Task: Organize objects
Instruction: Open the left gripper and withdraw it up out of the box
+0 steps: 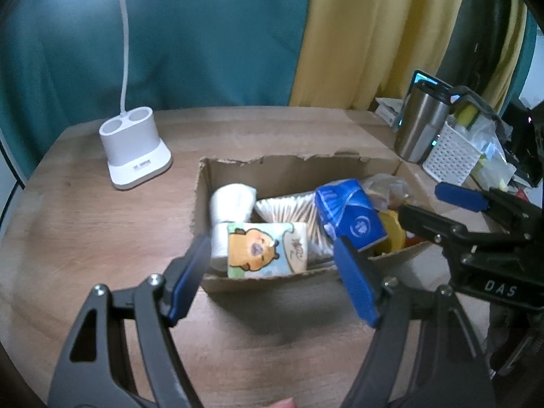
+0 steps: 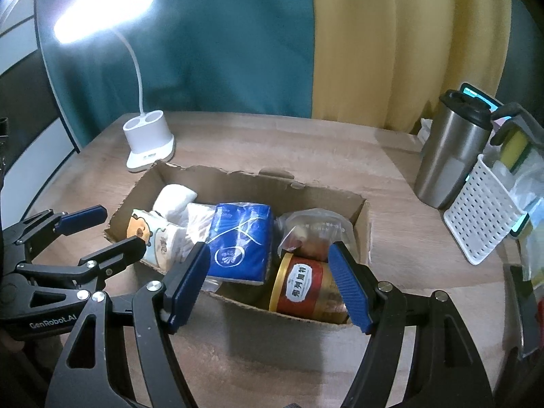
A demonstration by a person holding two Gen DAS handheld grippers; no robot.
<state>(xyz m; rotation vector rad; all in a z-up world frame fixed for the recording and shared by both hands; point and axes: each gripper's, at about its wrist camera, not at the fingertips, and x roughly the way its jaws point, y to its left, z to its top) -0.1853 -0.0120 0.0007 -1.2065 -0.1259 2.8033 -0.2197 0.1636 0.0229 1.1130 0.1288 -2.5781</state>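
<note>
Dim room; the lamp [image 2: 102,10] glares upper left of the tongs, edges bend, left view slightly blurred.

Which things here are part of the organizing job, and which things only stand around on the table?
Part of the job:
cardboard box
blue tissue pack
cartoon tissue pack
red can
white roll
plastic bag
left gripper and right gripper, both open

Just standing around:
desk lamp
steel tumbler
white basket
</note>
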